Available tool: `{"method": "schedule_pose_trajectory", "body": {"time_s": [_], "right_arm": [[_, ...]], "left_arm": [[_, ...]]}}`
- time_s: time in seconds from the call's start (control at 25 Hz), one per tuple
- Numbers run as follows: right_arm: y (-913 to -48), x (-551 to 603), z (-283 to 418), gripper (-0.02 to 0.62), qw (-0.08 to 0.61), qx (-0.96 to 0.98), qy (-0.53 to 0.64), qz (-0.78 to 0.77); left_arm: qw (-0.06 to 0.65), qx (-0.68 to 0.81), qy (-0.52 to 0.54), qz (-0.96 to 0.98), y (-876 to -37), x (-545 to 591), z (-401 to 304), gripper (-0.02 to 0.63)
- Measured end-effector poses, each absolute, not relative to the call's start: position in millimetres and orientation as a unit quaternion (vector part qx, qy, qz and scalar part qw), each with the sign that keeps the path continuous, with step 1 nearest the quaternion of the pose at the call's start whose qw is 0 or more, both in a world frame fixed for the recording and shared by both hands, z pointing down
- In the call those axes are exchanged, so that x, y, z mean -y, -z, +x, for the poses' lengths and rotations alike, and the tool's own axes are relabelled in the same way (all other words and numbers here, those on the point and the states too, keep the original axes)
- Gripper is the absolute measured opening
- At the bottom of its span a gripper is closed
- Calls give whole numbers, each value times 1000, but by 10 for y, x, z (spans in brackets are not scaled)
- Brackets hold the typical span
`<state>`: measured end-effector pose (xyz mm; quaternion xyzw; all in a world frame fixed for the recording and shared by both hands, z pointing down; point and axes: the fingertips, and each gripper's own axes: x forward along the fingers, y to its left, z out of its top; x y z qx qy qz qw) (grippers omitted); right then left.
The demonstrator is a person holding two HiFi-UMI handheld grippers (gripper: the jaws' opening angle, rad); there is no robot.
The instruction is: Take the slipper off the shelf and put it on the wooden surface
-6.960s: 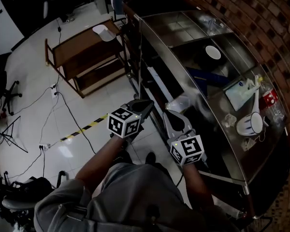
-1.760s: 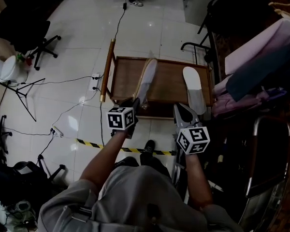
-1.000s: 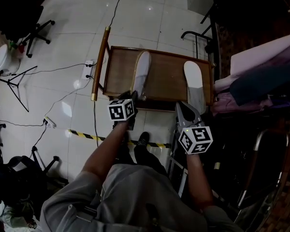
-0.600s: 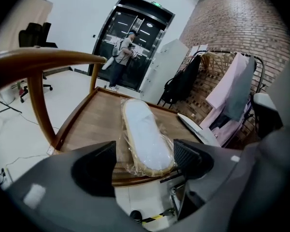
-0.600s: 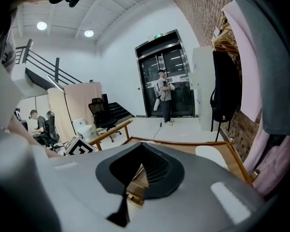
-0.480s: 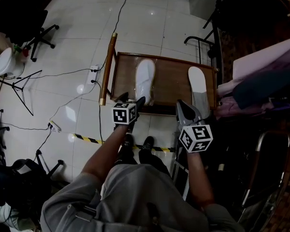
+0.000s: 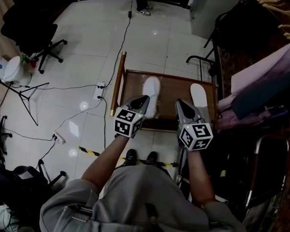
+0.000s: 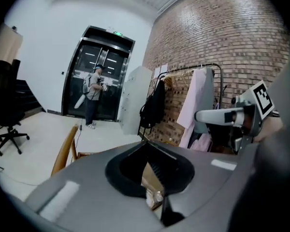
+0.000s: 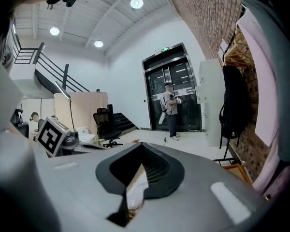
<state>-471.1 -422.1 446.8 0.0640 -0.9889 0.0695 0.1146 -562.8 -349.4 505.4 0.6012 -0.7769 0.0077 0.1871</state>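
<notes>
Two white slippers lay flat on the wooden counter [image 7: 171, 88]: left slipper [image 7: 152, 88] near its middle, right slipper [image 7: 199, 94] at its right end. L gripper [image 7: 145, 98] hung over the counter's near edge, jaws just closed, together, nothing betw. them; left slipper lay beyond the tips, unheld. R gripper [image 7: 180, 102] was at the same edge, jaws together, empty.

We wear a loose grey shirt [image 7: 135, 192] with short sleeves [image 7: 67, 204], creased across the front. A small dark piece [image 7: 150, 211] on it is perhaps a clip. Our shoes [image 7: 130, 155] are dark.
</notes>
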Motion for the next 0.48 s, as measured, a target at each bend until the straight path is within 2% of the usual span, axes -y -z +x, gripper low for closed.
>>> {"method": "schedule_pose_trajectory", "body": {"time_s": [0.48], "right_arm": [[-4089, 4163, -4870, 0, 77, 996, -49, 25]], "left_arm": [[159, 753, 52, 636, -4348, 3446, -5424, 6]]}}
